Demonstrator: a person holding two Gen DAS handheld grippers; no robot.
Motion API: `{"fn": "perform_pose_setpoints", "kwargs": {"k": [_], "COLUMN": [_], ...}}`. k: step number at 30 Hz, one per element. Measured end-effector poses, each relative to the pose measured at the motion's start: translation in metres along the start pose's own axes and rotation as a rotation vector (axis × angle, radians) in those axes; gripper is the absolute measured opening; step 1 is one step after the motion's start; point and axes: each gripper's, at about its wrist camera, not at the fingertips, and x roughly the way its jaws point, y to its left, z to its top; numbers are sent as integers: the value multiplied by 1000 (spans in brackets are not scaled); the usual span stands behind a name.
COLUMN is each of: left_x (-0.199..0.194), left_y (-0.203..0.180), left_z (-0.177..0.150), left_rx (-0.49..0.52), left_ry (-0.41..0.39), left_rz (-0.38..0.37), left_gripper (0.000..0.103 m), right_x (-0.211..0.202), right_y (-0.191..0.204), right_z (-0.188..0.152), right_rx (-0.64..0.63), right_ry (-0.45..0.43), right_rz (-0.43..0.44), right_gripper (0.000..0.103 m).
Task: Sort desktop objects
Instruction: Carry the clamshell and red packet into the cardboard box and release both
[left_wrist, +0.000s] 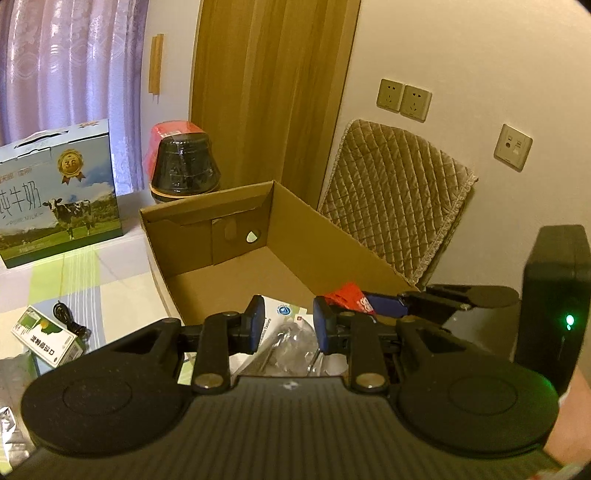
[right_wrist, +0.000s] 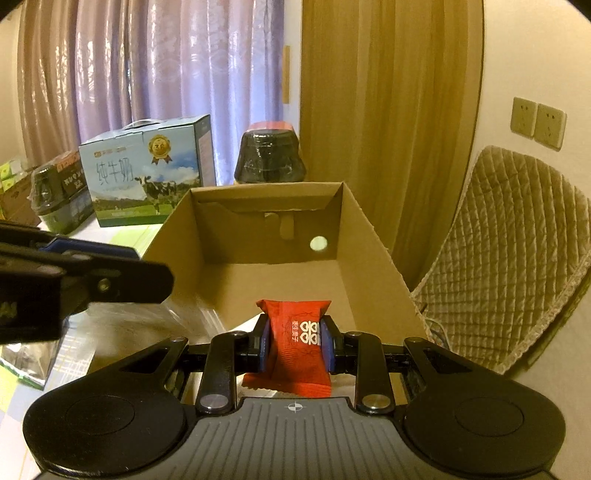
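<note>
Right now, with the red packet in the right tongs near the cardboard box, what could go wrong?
1. The right tongs pinch only the middle of the red packet; the soft wrapper might slip out.
2. The packet is near the front edge of the cardboard box; released now, it may land outside.
3. The left tongs, open above clear plastic wrapping, sit close by; the two could bump.

Background items sitting around the table

A blue milk carton (right_wrist: 147, 173) printed with a cow is standing upright near the pale purple curtains (right_wrist: 147, 74), with a black shrink-wrapped container (right_wrist: 270, 158) sitting to its right. A quilted brown cushion (left_wrist: 399, 195) is leaning against the white wall below 2 beige power sockets (left_wrist: 404, 99), and a wooden panel (left_wrist: 266, 92) is rising behind.
</note>
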Motion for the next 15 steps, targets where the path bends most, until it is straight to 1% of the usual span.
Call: {"fn": "perform_pose_setpoints", "kwargs": {"k": [6, 7, 10, 13, 14, 15], "left_x": [-1, -3, -9, -15, -17, -19], "left_y": [4, 6, 13, 19, 20, 22], "left_z": [0, 0, -3, -7, -9, -12], "left_rx": [-11, -17, -34, -55, -59, -62], "left_ry": [-7, -9, -11, -10, -8, -5], "left_rz": [5, 7, 22, 36, 41, 48], "left_gripper": [25, 27, 28, 34, 36, 37], "right_x": [1, 1, 0, -3, -4, -5], "right_y": [-1, -1, -1, -2, -1, -1], "right_z": [-2, -2, -2, -1, -1, -1], "right_rx": [9, 10, 19, 40, 43, 44], "right_ry": [0, -1, -4, -6, -7, -8], "right_rz": [3, 4, 11, 23, 24, 21], "right_gripper": [25, 25, 25, 26, 32, 46]}}
